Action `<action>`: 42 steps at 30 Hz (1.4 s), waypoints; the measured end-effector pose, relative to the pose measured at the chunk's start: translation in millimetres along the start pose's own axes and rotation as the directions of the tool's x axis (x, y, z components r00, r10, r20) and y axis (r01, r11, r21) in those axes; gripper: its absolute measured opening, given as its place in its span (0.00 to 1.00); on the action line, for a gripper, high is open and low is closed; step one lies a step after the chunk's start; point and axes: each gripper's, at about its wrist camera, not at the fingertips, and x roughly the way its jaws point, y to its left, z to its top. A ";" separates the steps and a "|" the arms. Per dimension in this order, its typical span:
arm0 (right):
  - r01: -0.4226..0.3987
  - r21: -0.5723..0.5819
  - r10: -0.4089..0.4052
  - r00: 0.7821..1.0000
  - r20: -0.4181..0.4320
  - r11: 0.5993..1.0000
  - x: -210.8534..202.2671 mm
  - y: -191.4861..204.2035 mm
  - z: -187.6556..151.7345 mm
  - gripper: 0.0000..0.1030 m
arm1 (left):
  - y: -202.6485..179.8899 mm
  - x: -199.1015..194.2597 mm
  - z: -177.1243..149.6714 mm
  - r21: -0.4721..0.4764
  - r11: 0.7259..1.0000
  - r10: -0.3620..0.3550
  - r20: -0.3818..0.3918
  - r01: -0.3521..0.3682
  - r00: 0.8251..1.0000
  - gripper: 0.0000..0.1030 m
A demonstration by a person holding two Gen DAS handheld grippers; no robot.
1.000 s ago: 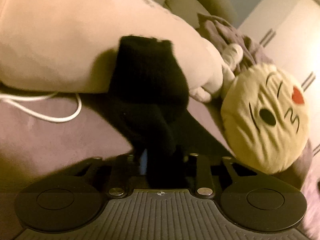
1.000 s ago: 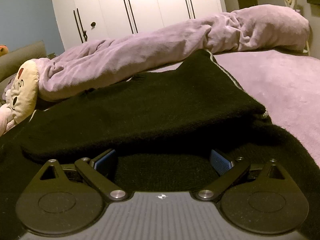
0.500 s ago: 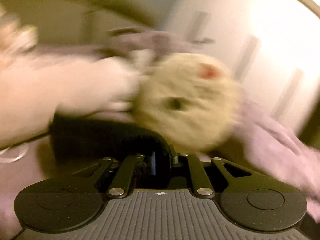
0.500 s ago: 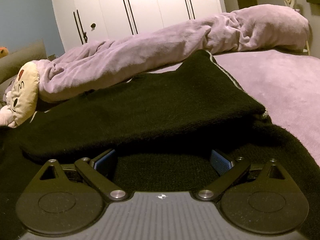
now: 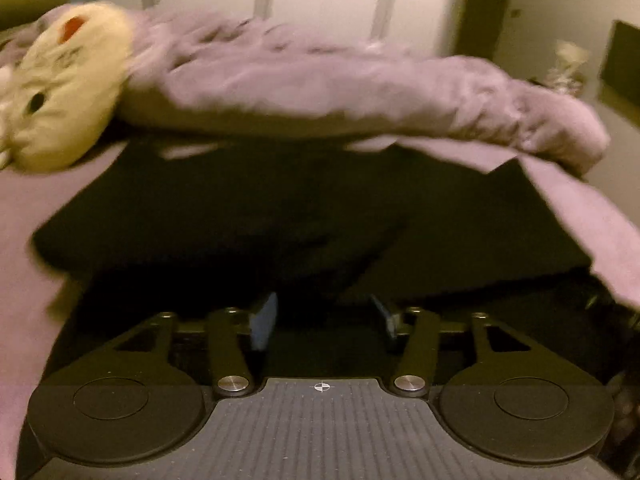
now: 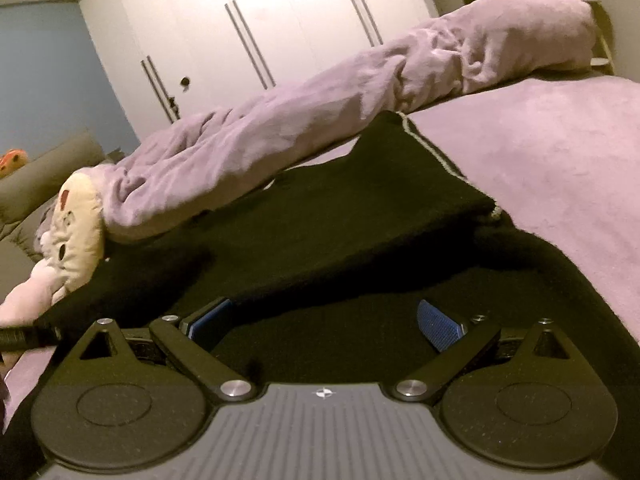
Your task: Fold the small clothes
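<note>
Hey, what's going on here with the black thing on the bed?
Someone with a claw in each hand is folding a black garment on a purple bed. One layer is already folded over. The left claw and right claw are both open over the near edge, gripping nothing. A rolled blanket lies behind.

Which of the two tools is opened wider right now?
The right tool: its blue pads sit far apart over the black garment. The left tool shows a narrower gap.

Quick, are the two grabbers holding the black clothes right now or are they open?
Left gripper: open, over the black garment, holding nothing.
Right gripper: open wide, holding nothing.
</note>
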 end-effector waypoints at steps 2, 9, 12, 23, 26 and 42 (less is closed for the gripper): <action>-0.030 -0.004 0.030 0.999 -0.011 1.000 -0.6 7.5 2.2 0.96 | 13.1 -9.9 -16.4 -0.052 0.998 0.044 -0.035 -0.046 0.998 0.61; -0.234 0.110 0.240 0.970 -0.048 0.966 23.2 55.8 13.8 0.96 | 70.3 -36.3 -43.0 -0.261 0.955 0.129 -0.070 -0.143 0.989 0.75; -0.254 0.210 0.274 0.959 -0.074 0.944 51.6 75.0 24.6 0.95 | 72.3 -36.5 -49.1 -0.258 0.955 0.132 -0.070 -0.146 0.989 0.76; -0.107 0.324 0.192 0.951 -0.242 0.940 144.4 114.8 28.9 0.40 | 69.7 -45.1 -65.8 -0.246 0.962 0.118 -0.016 -0.118 0.993 0.86; -0.112 0.357 0.212 0.944 -0.253 0.927 153.9 116.6 24.4 0.19 | 71.6 -45.1 -66.8 -0.253 0.962 0.107 -0.010 -0.106 0.994 0.86; 0.121 0.013 -0.121 0.965 0.233 0.993 46.6 71.5 91.6 0.25 | 74.1 -46.9 -53.9 -0.328 0.937 0.111 -0.037 -0.117 0.993 0.87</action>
